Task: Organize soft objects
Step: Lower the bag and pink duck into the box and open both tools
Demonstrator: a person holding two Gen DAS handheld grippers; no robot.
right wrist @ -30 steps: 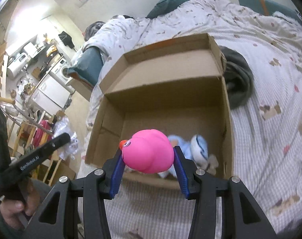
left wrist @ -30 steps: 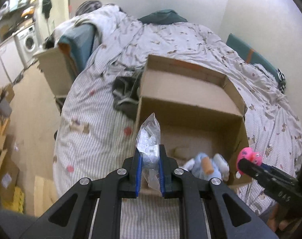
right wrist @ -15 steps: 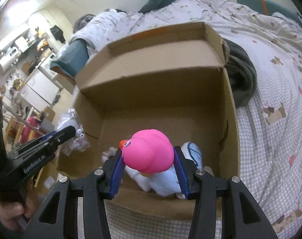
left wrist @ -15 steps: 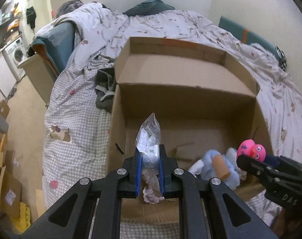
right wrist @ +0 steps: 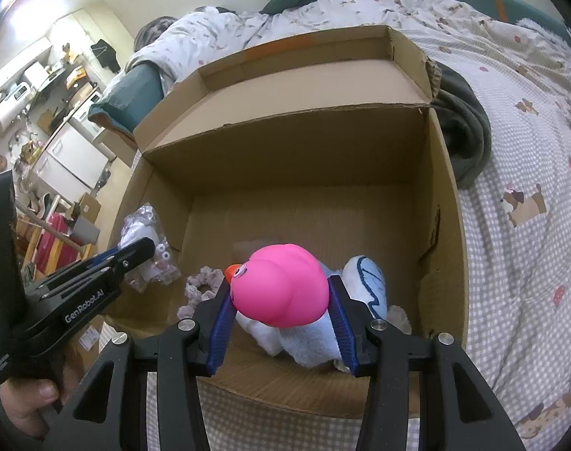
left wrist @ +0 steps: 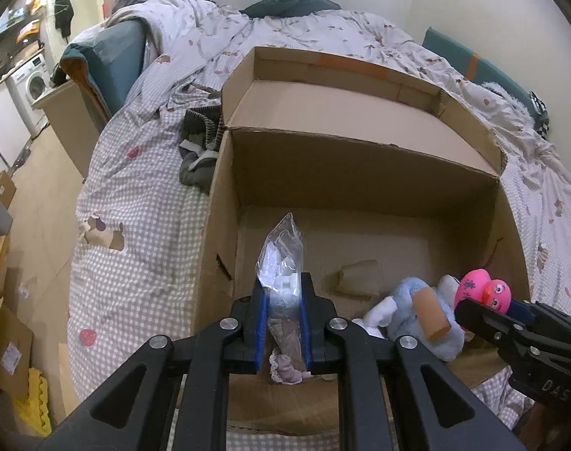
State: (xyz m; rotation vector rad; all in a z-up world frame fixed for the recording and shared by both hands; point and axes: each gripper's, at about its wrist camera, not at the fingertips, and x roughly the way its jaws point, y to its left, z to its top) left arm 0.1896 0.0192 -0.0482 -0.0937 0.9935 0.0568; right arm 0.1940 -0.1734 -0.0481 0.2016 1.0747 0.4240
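Fingers [left wrist: 306,323] carried clear bag [left wrist: 281,263] down into box [left wrist: 225,195].

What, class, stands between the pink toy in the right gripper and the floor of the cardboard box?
The blue and white plush lies on the box floor right under the pink toy held by the right gripper. Bare floor shows farther back.

Plush toy [right wrist: 360,300] in box [right wrist: 285,158], box on bed [right wrist: 511,173].
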